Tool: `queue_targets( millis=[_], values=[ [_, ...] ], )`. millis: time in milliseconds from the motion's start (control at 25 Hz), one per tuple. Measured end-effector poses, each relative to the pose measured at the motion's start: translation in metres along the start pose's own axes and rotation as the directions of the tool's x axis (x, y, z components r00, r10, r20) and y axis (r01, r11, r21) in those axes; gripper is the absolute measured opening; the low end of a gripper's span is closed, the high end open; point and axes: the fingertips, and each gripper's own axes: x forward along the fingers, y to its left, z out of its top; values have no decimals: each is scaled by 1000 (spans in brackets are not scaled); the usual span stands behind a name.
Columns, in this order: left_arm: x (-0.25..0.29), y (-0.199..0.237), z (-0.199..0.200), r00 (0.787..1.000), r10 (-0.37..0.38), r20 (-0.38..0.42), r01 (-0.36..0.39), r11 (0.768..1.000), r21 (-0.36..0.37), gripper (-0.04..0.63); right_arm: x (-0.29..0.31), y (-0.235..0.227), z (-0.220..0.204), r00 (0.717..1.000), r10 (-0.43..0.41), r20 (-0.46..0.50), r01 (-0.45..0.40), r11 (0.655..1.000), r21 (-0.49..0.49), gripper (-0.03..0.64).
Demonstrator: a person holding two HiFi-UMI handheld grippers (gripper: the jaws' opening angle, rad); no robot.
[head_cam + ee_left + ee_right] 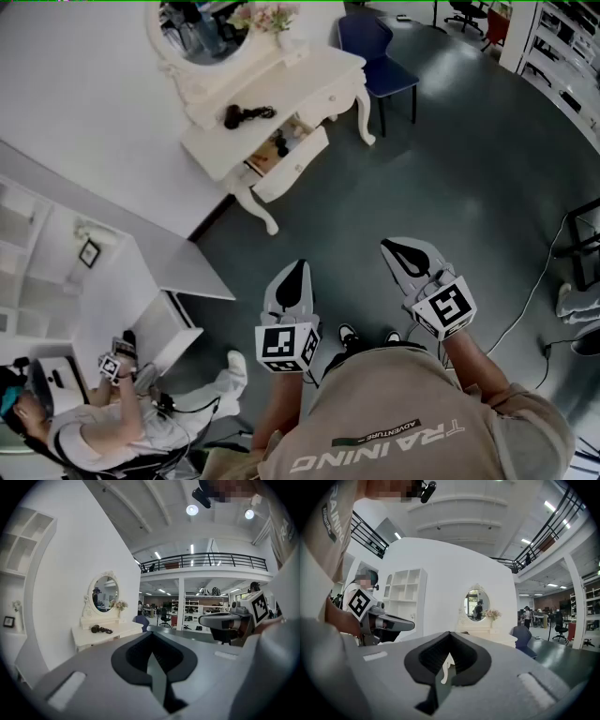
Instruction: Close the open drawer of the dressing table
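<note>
The white dressing table [281, 84] stands against the wall at the top of the head view, with an oval mirror [200, 30]. Its drawer [292, 157] is pulled out toward the room, small items showing inside. My left gripper [296, 270] and right gripper [401, 247] hang side by side over the dark floor, well short of the table. Both are shut and hold nothing. The left gripper view shows the table [107, 633] far off beyond the shut left gripper [152, 654]. In the right gripper view the table [486, 631] lies beyond the shut right gripper [447, 660]. The drawer is hidden in both.
A black hair dryer [246, 115] and flowers [272, 16] sit on the tabletop. A blue chair [380, 54] stands right of the table. White shelving [42, 253] and a low desk [183, 272] are at the left, a seated person [112, 422] below. A cable [547, 277] crosses the floor at right.
</note>
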Motion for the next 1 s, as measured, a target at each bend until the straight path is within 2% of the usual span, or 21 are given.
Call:
queue_targets(
  millis=[160,640,840,1000],
  values=[
    [0,4,-2,1000,-4,-2,4,1000,-5,18,4,1,1,1000,4,9,-4,1000,26,2],
    [12,50,-10,997,-74,8,74,996,-41,18,42,5,-4,994,-101,-53,102,995,13,2],
    [18,71,-19,996,-91,-8,89,989,-122,18,54,6,-7,989,-124,-85,127,992,19,2],
    [31,84,-21,996,-88,-13,86,990,-109,18,72,1,-7,988,-119,-94,121,992,17,2]
  ],
)
